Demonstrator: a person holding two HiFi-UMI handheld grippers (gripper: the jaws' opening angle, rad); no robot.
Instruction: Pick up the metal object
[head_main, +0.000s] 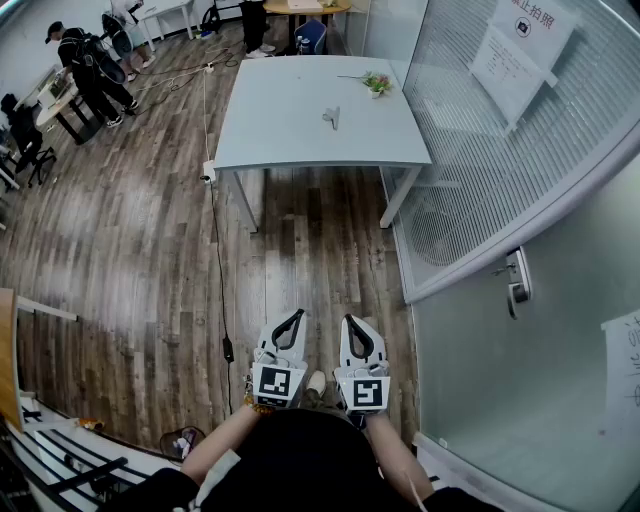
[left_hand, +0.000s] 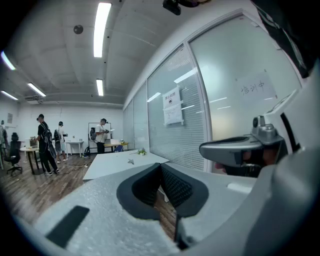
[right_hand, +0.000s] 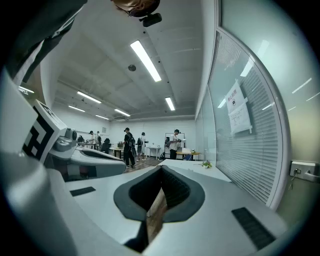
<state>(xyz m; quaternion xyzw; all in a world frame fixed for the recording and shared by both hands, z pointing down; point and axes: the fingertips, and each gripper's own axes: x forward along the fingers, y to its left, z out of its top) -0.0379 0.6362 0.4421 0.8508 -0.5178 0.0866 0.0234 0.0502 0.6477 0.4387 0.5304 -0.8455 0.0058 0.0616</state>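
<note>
Head view: table (head_main: 290, 100), metal object (head_main: 331, 117), floor (head_main: 130, 230)

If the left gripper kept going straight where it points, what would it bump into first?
Nothing close: the left gripper points over open wooden floor. First in line is probably the near edge of the white table, though depth is hard to judge.

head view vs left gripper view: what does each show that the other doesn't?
Head view only: both grippers from above, left gripper and right gripper side by side, and the black cable across the wooden floor. Left gripper view only: the ceiling light strips, and that gripper's jaws up close, together with nothing between them. Both: the white table ahead, with the metal object and small plant on it.
</note>
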